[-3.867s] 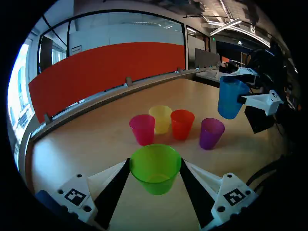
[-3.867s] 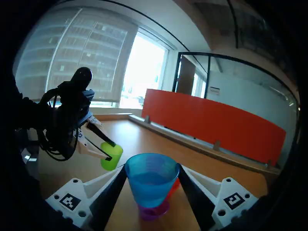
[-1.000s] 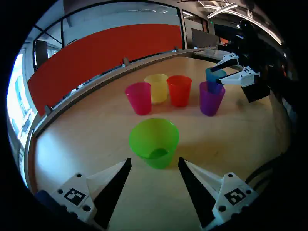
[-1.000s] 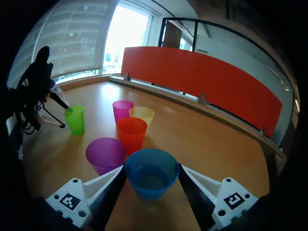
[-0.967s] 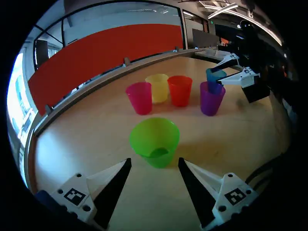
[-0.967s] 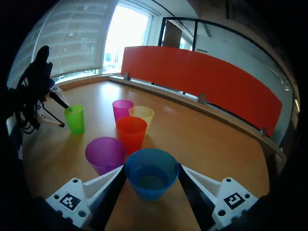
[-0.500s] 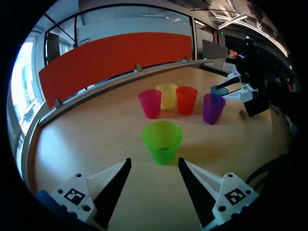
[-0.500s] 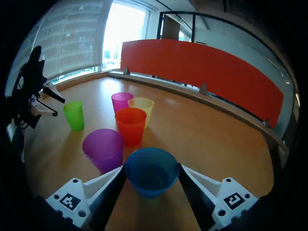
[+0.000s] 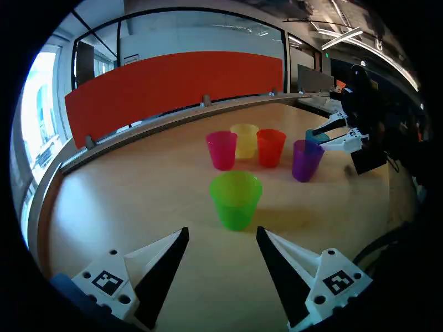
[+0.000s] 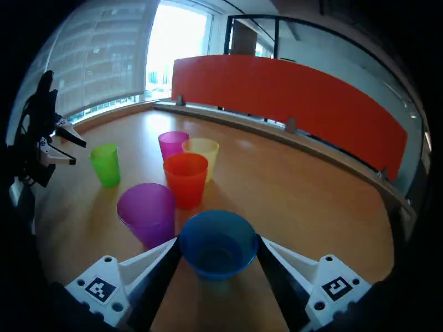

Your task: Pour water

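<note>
A green cup stands upright on the wooden table, just past the tips of my left gripper. That gripper is open with nothing between its fingers. In the right gripper view a blue cup sits low on the table between the fingers of my right gripper, and both fingers press on its sides. In the left gripper view my right gripper is at the far right, around the blue cup. In the right gripper view my left gripper is off to the left of the green cup.
Pink, yellow, orange and purple cups stand grouped mid-table. The purple cup is right beside the blue one. An orange partition runs along the table's far edge.
Both cups were held in the air 3.9 s ago and stand on the table now. Over the last second my left gripper has drawn back from the green cup. The right gripper stays on the blue one.
</note>
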Demonstrator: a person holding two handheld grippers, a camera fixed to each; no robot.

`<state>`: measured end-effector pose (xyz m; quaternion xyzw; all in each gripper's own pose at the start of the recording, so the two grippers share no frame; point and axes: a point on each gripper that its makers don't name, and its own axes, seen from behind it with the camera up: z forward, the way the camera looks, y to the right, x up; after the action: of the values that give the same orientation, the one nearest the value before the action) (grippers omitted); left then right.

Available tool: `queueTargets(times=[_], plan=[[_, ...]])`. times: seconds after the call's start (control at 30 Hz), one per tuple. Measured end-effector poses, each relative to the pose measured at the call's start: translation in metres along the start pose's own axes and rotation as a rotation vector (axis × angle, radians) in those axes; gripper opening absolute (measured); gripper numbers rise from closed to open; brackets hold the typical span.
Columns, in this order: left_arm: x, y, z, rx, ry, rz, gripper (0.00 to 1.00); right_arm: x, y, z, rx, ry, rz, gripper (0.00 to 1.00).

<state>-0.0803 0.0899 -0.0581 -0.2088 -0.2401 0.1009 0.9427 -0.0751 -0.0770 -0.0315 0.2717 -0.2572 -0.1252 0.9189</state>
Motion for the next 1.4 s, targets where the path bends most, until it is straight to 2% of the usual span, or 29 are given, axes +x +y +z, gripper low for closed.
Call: queueTargets(times=[0.5,0.97,1.4], plan=[[-0.002,-0.009,-0.011,0.030,0.020,-0.034,0.90,-0.012,0.003,-0.003,-0.022,-0.024,-0.001,1.00],[-0.010,-0.034,-0.027,0.105,0.051,-0.073,0.90,-0.024,0.002,-0.022,-0.045,-0.025,0.030,1.00],[0.000,-0.068,-0.043,0.214,0.133,-0.110,0.90,-0.035,0.015,-0.056,-0.123,0.001,0.063,1.00]])
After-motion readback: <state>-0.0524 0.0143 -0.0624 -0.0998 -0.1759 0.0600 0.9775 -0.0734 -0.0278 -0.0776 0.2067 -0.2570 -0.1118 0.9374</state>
